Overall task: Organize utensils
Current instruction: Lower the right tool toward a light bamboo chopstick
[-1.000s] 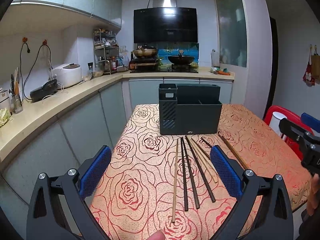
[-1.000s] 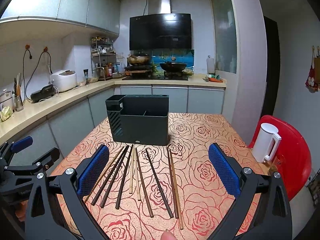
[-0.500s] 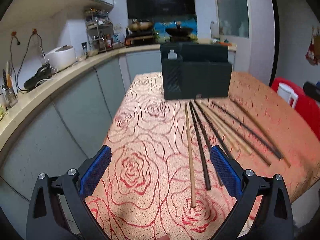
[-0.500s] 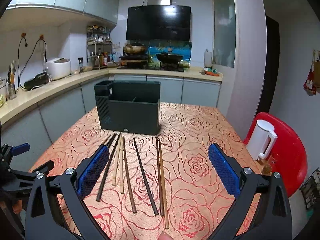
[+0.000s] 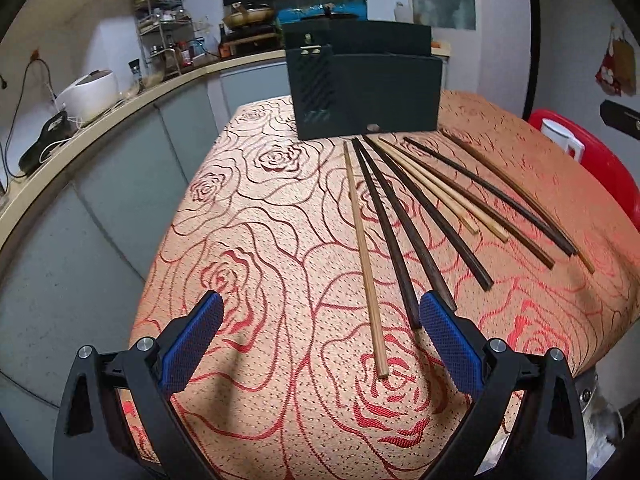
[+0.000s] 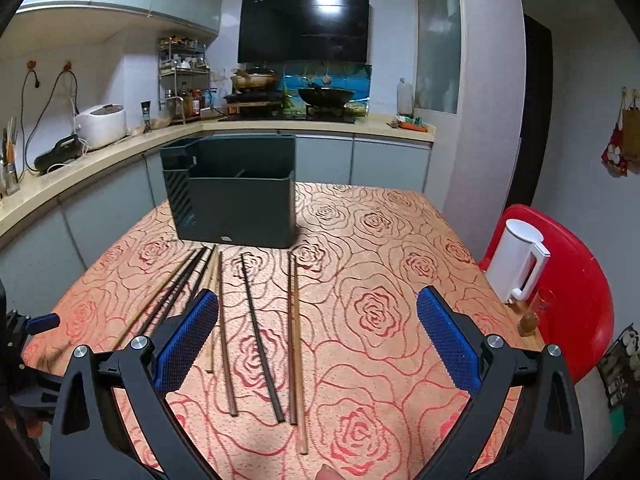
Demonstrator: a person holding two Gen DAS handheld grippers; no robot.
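Note:
Several chopsticks, dark [image 5: 400,224] and light wood [image 5: 366,256], lie fanned on the rose-patterned tablecloth [image 5: 260,248], in front of a dark green utensil holder [image 5: 366,88]. My left gripper [image 5: 318,338] is open, low over the cloth, with the near end of the light chopstick between its blue pads [image 5: 450,344]. In the right wrist view the chopsticks [image 6: 260,328] lie ahead of the holder [image 6: 234,196]. My right gripper [image 6: 318,338] hangs open above the near tips of the two rightmost chopsticks [image 6: 294,332], holding nothing. The left gripper's blue tip [image 6: 42,321] shows at the left edge.
A white kettle [image 6: 520,264] stands on a red chair [image 6: 576,292] to the right of the table. Beside it sits a small glass [image 6: 534,312]. A kitchen counter [image 6: 80,168] with a rice cooker [image 6: 102,124] runs along the left; a stove stands behind.
My left gripper has dropped and tilted down towards the table, closing in on the leftmost chopsticks. My right gripper has moved slightly forward over the chopsticks. Both stayed open.

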